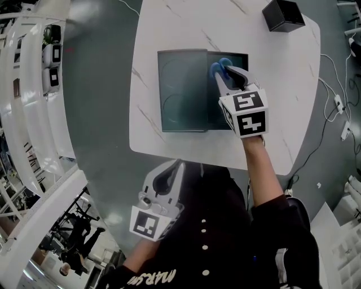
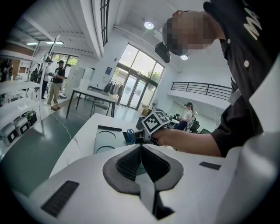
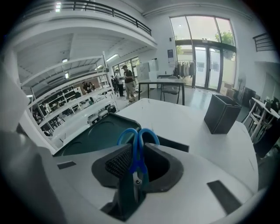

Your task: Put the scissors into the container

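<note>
My right gripper is shut on a pair of blue-handled scissors, held over the right part of a dark green tray on the white table. In the right gripper view the blue handle loops stick up past the pads, pinched between the jaws of the gripper. The black square container stands at the table's far right corner; it also shows as a dark box ahead and to the right. My left gripper hangs off the table by the person's body, jaws shut and empty.
The tray carries round impressions on its left half. The white table ends just behind my right hand. White shelving curves along the left, and cables lie on the floor to the right. People stand far off in the hall.
</note>
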`<state>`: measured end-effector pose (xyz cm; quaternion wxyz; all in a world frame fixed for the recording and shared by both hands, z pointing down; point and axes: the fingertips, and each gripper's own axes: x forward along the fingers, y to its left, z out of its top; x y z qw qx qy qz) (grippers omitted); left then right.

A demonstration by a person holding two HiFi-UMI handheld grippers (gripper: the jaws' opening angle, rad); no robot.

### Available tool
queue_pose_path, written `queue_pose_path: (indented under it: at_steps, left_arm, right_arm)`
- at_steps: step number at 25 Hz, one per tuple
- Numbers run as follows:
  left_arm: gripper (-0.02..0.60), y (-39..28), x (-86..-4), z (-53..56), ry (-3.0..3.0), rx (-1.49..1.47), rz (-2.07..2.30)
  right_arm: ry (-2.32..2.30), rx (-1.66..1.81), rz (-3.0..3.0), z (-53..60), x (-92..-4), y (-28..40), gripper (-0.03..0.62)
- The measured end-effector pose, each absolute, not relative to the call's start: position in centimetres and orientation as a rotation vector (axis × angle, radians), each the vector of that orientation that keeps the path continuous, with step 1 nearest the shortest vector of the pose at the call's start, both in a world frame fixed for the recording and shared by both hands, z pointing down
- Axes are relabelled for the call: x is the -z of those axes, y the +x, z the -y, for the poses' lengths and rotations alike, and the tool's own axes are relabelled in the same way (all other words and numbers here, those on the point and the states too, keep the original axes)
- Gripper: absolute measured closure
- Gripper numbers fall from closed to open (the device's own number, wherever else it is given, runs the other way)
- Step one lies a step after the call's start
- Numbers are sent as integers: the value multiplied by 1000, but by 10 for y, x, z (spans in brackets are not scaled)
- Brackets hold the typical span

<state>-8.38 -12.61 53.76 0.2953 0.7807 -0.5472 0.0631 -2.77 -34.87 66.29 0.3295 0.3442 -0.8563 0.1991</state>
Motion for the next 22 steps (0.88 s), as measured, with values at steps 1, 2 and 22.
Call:
queue_pose_path:
  at_steps: [1,2,22]
  left_arm:
    - [551,-84,-538,126,2081,-169,1456]
    - [551,-85,-538,126,2080,-168,1457]
    - [551,-92,-554,142,2052,-171,1451]
  right_arm:
    - [896,-524,2220,351,-668,-28,491]
    - [892,-529,2200,353,-673,-30,491]
    - [572,-206,1922,342,-725,-43,490]
